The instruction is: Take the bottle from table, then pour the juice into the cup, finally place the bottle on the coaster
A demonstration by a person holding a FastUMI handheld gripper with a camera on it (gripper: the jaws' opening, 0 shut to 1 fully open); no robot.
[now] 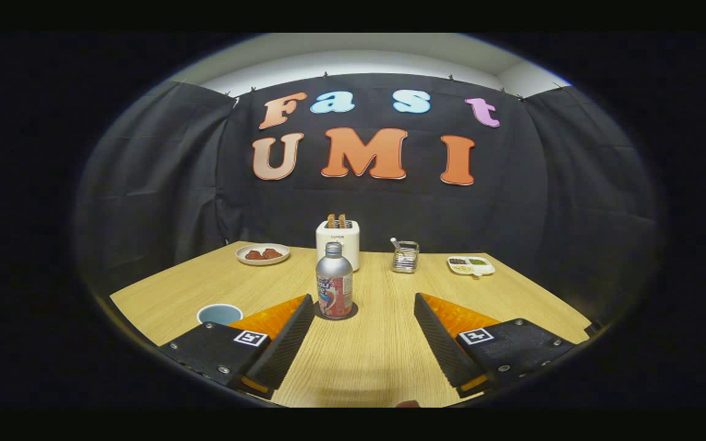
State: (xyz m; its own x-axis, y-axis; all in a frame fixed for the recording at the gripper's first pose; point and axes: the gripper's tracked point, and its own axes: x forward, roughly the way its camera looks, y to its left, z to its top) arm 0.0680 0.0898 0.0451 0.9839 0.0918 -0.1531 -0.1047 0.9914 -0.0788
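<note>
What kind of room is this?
Probably a pretend breakfast corner in a cloth-walled booth: a white toaster with bread, a silver metal bottle and a round white plate of food share the wooden table. The claw is open.

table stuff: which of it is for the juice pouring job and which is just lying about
For the job:
bottle, upright just ahead of the open gripper
coaster, dark, under the bottle
cup, beside the left finger

Lying about:
toaster behind the bottle
plate with brown food
glass holder
divided dish
</note>
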